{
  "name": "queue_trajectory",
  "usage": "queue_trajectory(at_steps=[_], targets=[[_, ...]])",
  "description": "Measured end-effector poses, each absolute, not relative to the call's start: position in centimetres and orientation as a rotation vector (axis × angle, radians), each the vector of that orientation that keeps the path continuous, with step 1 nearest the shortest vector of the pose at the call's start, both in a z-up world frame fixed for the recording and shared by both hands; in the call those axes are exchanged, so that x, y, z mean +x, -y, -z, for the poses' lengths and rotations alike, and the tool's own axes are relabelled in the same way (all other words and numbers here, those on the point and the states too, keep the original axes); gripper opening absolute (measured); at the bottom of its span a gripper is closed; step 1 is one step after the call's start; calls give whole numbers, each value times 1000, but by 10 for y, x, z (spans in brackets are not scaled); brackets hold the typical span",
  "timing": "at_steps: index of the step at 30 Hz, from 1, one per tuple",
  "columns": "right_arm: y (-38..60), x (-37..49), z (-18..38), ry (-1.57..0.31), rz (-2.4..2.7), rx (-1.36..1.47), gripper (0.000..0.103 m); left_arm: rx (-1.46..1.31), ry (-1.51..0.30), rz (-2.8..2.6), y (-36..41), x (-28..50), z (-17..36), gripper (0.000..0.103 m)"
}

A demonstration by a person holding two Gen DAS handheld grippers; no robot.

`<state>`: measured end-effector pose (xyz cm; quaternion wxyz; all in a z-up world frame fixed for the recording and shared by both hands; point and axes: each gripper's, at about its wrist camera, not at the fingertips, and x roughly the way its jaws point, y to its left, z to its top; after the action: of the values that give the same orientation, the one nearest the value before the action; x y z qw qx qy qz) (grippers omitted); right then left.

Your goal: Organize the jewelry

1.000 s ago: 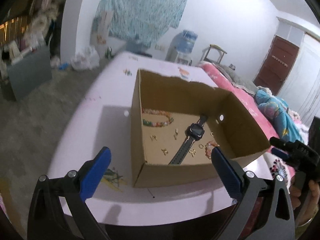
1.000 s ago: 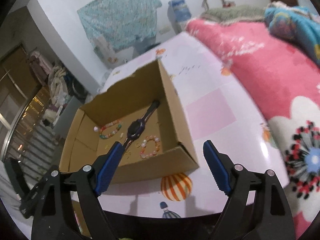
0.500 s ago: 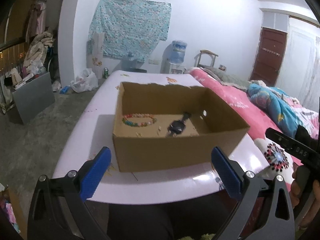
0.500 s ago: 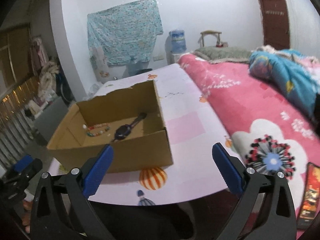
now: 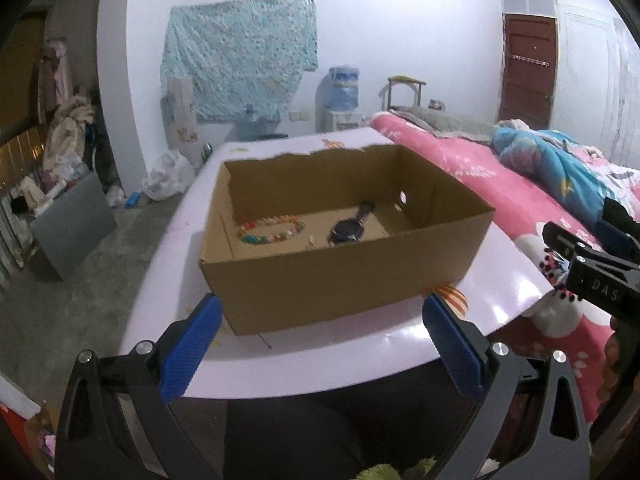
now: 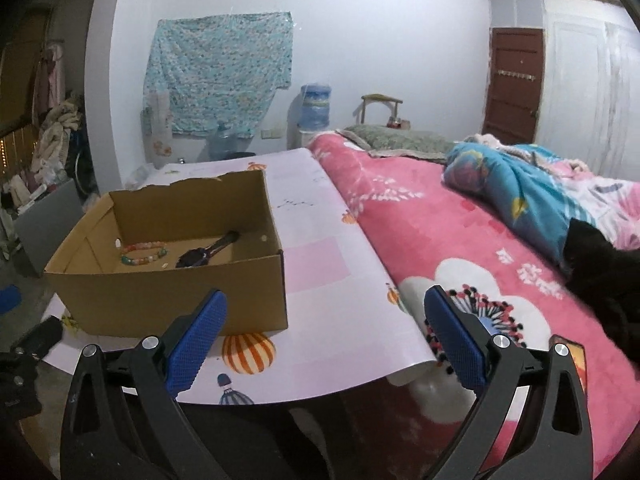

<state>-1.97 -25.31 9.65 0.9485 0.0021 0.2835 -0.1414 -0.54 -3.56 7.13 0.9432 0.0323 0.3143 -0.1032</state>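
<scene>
An open cardboard box [image 5: 340, 280] [image 6: 172, 300] stands on a pale pink table [image 5: 320, 356]. Inside lie a colourful bead bracelet [image 5: 270, 232] [image 6: 143, 253] and a black wristwatch [image 5: 351, 227] [image 6: 206, 251]; its near wall hides the front of its floor. My left gripper [image 5: 320, 344] is open and empty, low before the box's near wall. My right gripper [image 6: 322, 336] is open and empty, off the box's right corner over the table edge. It also shows at the right of the left wrist view [image 5: 592, 256].
A bed with a pink floral cover [image 6: 460, 248] and a blue quilt [image 6: 516, 196] runs along the table's right side. A grey board [image 5: 74, 224] and clutter stand on the floor at left. A water dispenser [image 5: 340, 96] is by the far wall.
Both grippers have drawn back and dropped lower, from above the box to level with its near wall. The small pieces near the box's front are now hidden.
</scene>
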Motion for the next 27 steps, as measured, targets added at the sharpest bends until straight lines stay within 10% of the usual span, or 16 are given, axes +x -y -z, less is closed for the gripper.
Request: queue_trajectory(at_steps=[27], targets=[[234, 18, -88, -747, 161, 74, 95, 40, -724, -4, 21, 38, -83, 98]])
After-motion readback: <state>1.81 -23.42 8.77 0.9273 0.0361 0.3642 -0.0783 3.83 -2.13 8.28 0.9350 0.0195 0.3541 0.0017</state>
